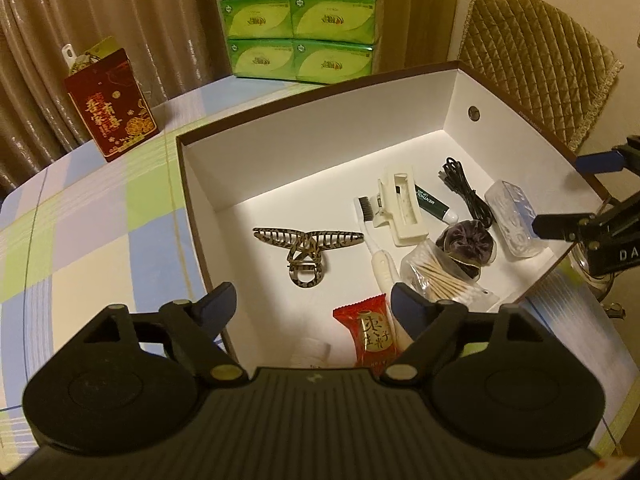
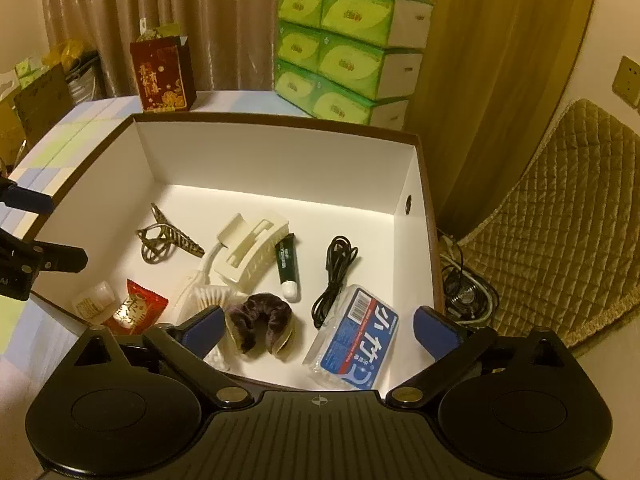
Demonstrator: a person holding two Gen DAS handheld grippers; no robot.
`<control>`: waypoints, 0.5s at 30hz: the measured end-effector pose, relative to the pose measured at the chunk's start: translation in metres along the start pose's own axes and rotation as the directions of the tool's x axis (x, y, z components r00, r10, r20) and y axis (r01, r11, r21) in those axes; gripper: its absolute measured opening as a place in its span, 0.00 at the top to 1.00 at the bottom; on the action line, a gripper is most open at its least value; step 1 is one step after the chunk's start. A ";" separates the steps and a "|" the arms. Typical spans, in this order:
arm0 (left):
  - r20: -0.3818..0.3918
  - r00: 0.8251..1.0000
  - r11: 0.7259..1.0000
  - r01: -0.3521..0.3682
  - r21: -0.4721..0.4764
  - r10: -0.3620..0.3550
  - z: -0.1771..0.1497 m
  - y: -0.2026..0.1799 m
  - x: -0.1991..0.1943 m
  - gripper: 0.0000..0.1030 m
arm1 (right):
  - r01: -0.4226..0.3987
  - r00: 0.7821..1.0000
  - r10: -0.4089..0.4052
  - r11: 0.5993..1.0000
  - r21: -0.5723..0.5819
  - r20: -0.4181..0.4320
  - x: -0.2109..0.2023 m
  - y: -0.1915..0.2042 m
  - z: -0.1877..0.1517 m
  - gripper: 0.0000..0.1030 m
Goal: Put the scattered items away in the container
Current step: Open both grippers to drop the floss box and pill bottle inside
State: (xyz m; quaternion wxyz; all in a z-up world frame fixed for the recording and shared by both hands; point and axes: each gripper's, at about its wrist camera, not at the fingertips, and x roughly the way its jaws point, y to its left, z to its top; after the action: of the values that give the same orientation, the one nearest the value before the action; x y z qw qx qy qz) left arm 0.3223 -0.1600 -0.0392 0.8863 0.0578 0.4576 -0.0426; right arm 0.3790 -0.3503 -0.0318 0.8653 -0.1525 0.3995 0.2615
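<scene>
The box (image 1: 320,128) fills the middle of both views, a brown-rimmed container with white inner walls, standing on a checked tabletop (image 1: 100,232).

In the left wrist view the left gripper (image 1: 314,306) sits at the bottom of the frame, its blue-padded jaws spread apart over the near edge of the box with nothing between them. A tortoiseshell clip (image 1: 306,246) lies at centre. To its right lie a toothbrush (image 1: 372,240), a cream clip (image 1: 400,208), a green tube (image 1: 434,202), a black cable (image 1: 466,192), a dark scrunchie (image 1: 468,242) and a bag of swabs (image 1: 444,276). A red sachet (image 1: 374,330) lies at lower centre, just beside the gripper's right finger. A floss box (image 1: 514,216) rests against the box's right wall, near the right gripper (image 1: 568,196), which enters at the right edge with its jaws apart.

In the right wrist view the right gripper (image 2: 318,326) is at the bottom, jaws wide and empty, above the scrunchie (image 2: 260,320) and the floss box (image 2: 356,340). The cable (image 2: 334,276) and tube (image 2: 288,266) lie just above them, the cream clip (image 2: 250,254) at centre, the tortoiseshell clip (image 2: 164,240) to its left. The sachet (image 2: 136,308) and a small white bottle (image 2: 94,300) lie at lower left, below the left gripper (image 2: 60,232), which shows at the left edge, open.

Beyond the box stand a red carton (image 2: 164,76) and stacked green tissue packs (image 2: 344,60).
</scene>
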 end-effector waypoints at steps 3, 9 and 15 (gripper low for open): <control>-0.002 1.000 1.000 -0.010 -0.015 0.010 0.000 -0.001 -0.007 0.16 | 0.003 1.000 -0.003 1.000 0.022 0.002 -0.004 0.001 0.000 0.02; 0.005 1.000 0.999 -0.019 -0.025 0.019 -0.003 -0.004 -0.019 0.12 | 0.010 1.000 -0.010 0.999 0.047 0.018 -0.013 0.003 -0.002 0.02; 0.019 0.999 0.999 -0.028 -0.024 0.029 -0.007 -0.007 -0.031 0.11 | 0.001 0.999 -0.004 0.997 0.082 0.038 -0.026 0.006 -0.006 0.02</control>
State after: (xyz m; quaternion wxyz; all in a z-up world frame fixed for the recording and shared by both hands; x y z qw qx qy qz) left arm 0.2975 -0.1655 -0.0188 0.8918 0.0534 0.4485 -0.0252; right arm 0.3579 -0.3565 -0.0156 0.8786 -0.1126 0.3931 0.2466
